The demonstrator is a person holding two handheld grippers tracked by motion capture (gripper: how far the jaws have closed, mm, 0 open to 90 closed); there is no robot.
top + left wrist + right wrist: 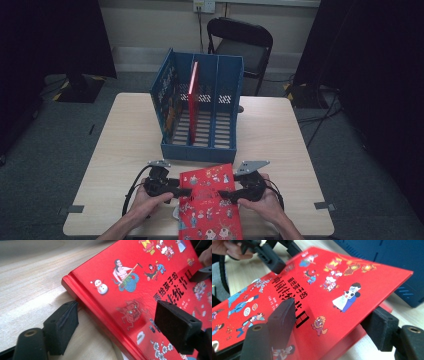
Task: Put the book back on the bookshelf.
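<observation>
A red picture book [210, 205] with cartoon figures lies at the table's front edge between my two grippers. My left gripper [185, 192] is open and straddles the book's spine edge [82, 302]. One pad [62, 325] sits low beside the spine and the other [175, 325] hovers over the cover. My right gripper [222, 194] is open at the book's opposite side. Its upper pad [283, 315] lies over the cover [324, 277] and its lower pad [379, 327] is beneath the raised cover edge.
A blue file rack [200, 150] stands mid-table just behind the book, with a thin red book [192, 95] upright in one slot. A black chair [245, 45] is beyond the table. Bare tabletop [125, 130] lies left and right of the rack. Something white [176, 214] peeks from under the book.
</observation>
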